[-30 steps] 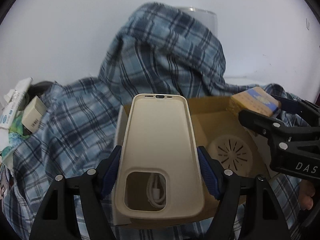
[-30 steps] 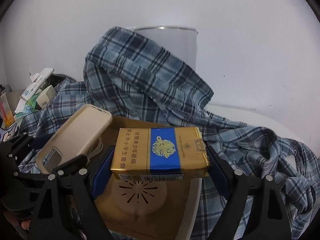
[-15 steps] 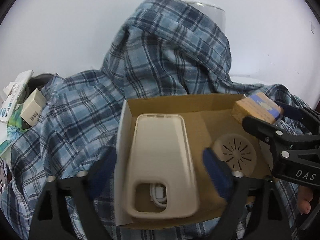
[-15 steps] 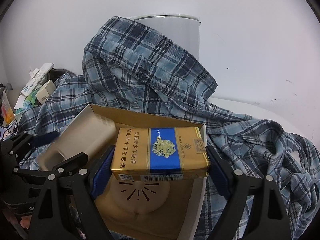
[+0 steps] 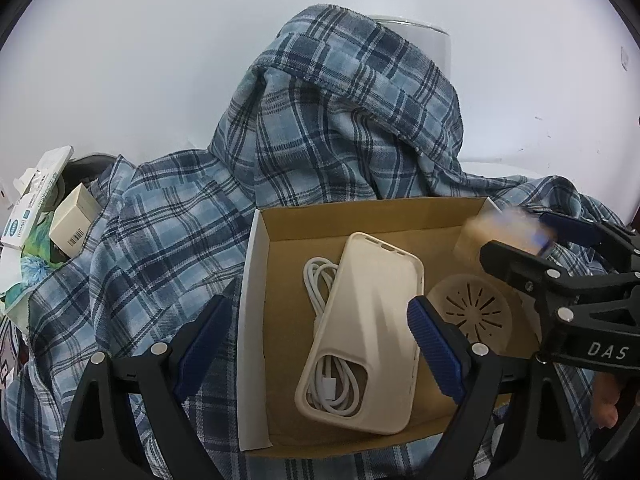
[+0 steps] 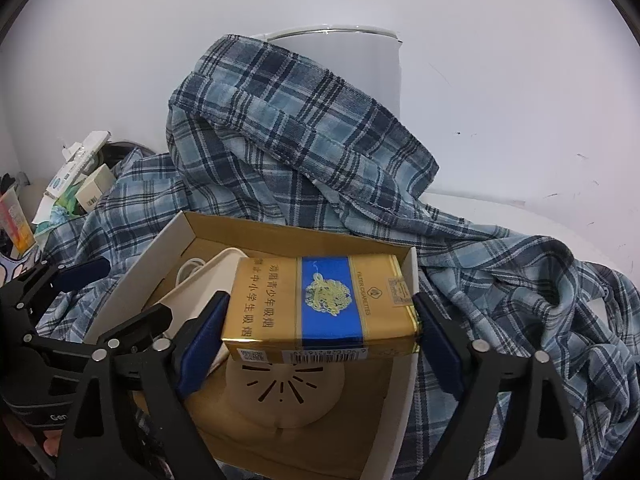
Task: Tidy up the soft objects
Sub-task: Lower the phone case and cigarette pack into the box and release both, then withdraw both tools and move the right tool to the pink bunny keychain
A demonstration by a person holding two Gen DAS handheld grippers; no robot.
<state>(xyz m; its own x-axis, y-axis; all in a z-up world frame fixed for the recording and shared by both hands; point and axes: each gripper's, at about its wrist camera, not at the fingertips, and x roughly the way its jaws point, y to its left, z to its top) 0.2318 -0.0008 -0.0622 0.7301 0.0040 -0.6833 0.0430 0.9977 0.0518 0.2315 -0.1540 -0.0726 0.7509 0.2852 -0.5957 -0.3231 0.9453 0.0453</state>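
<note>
A beige phone case lies in an open cardboard box on a coiled white cable, beside a round beige vented disc. My left gripper is open above the box's left side, not touching the case. My right gripper is shut on a gold and blue cigarette pack, held above the disc in the box. The pack shows blurred in the left wrist view. A blue plaid shirt lies heaped behind and under the box.
A white cylindrical bin stands behind the shirt against the white wall. Small cartons and packets are piled at the left. A white surface shows at the right behind the shirt.
My left gripper opened and let go of the phone case, which now lies in the box on the cable. My right gripper kept its hold on the pack, edging over the box.
</note>
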